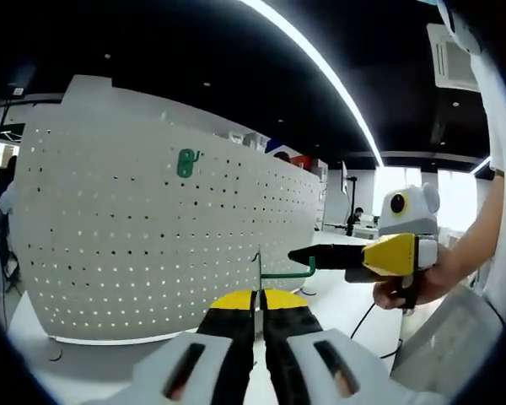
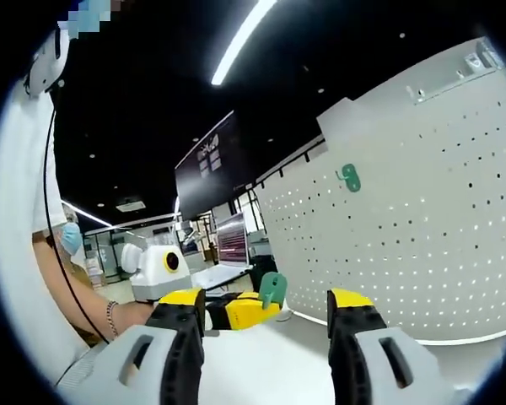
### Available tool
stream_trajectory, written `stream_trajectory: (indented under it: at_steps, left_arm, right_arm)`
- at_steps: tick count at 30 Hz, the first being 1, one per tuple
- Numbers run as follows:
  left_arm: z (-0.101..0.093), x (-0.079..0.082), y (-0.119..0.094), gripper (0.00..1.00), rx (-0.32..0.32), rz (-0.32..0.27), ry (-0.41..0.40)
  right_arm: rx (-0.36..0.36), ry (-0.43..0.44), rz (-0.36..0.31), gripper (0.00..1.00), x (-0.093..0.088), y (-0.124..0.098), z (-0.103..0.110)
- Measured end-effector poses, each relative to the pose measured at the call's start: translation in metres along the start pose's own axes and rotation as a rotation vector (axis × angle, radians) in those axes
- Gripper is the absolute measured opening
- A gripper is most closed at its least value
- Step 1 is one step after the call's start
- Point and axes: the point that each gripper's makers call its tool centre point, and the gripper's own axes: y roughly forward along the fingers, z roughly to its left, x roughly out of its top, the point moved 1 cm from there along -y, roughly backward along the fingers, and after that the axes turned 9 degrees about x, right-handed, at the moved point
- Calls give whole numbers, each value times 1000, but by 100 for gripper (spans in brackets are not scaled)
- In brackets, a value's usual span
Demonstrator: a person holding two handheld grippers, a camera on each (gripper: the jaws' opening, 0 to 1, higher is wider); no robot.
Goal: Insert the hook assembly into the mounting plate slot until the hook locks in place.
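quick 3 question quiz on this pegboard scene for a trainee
1. True or false: the right hand-held gripper is shut on the loose green hook.
2. What holds the loose green hook? A) the left hand-held gripper B) the right hand-held gripper C) a bare hand
3. Fill in: the mounted green hook sits on the white ____.
Key: 1 false, its jaws stand wide apart; 2 A; 3 pegboard.

One white pegboard (image 1: 152,245), two green hooks (image 1: 186,162) (image 1: 288,272), two claws (image 1: 257,314) (image 2: 266,325)
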Motion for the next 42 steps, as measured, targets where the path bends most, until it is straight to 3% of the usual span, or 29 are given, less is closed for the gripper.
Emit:
stream_trajectory:
  at_steps: [13,27,31,42]
  left_arm:
    - [-2,3,-2,2,-6,-3,8]
    - [-5,4,-3,2,-4,-9,9]
    - [-6,4,-3,2,-5,-11,10]
    - [-4,6,-5,2,8,-20,6]
  right_arm:
    - [4,31,14,46,-4,17,1]
    - [1,46,56,20,-9,24,1]
    - [9,10,81,16,-10,27,6]
    - [-28,36,74,9,-8,28,1]
